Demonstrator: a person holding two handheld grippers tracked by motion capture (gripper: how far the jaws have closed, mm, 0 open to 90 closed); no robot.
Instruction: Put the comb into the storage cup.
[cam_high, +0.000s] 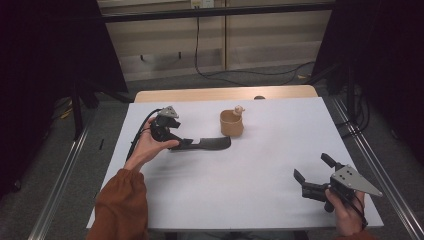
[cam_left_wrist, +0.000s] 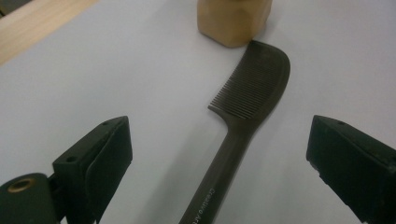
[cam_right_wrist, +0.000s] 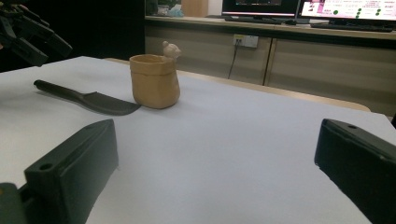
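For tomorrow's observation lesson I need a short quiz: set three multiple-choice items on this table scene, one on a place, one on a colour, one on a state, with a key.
1. Where does the toothed end of the black plastic comb lie?
A. beside the tan cup
B. at the table's near edge
C. inside the cup

2. What colour is the small cup with a bear figure on its rim?
A. blue
B. tan
C. white

3. How do the jaws of the left gripper stand?
A. shut on the comb
B. shut on nothing
C. open, either side of the comb's handle

Key: 1 A, the left gripper view shows the comb's tip by the cup's base; 2 B, it looks tan in the high view and both gripper views; 3 C, clear gaps separate both jaws from the handle.
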